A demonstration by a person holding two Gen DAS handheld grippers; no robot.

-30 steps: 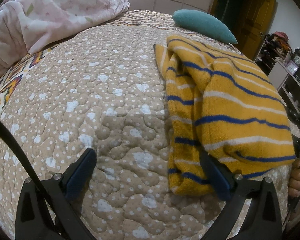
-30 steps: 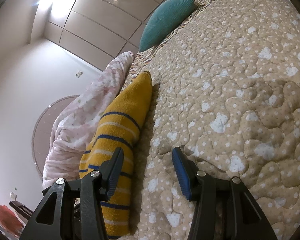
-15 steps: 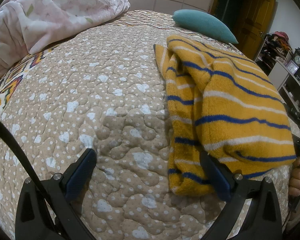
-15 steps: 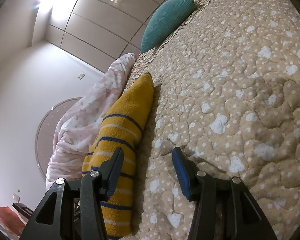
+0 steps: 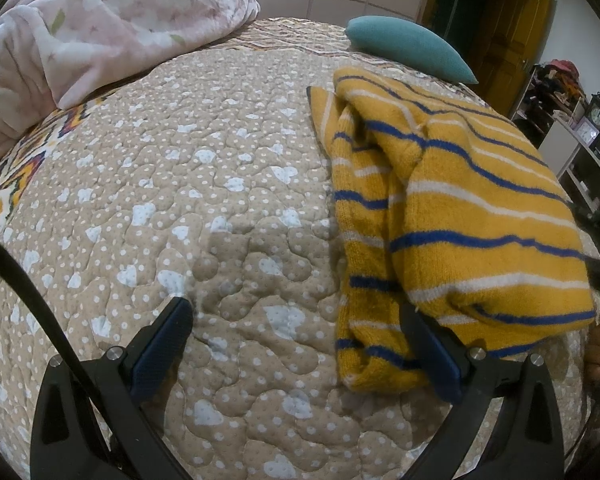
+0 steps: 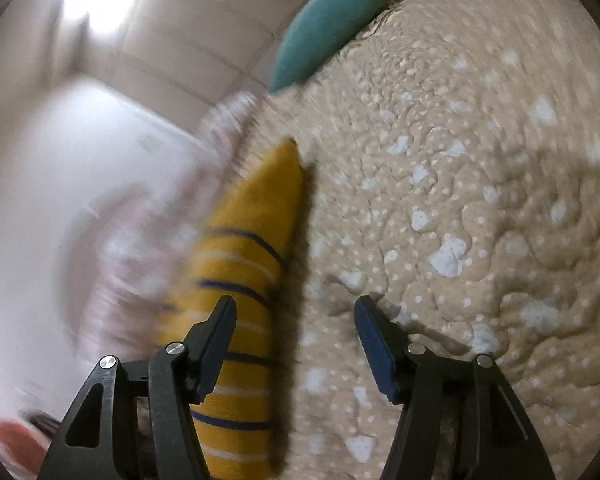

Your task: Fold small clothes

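On the quilted bedspread [image 5: 228, 184], the striped garment [image 5: 452, 208] runs lengthwise away, beside the left gripper [image 5: 300, 344]; both grippers, including the right gripper [image 6: 296, 340], gape empty.

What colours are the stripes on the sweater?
Blue and white stripes on yellow sweater, clearest from left wrist.

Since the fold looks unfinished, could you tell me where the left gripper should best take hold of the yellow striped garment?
Probably the near left hem of the yellow striped garment, approached from the bare quilt on its left. That loose lower layer sticks out from under the folded top, giving a thin edge; the open left gripper is already beside it.
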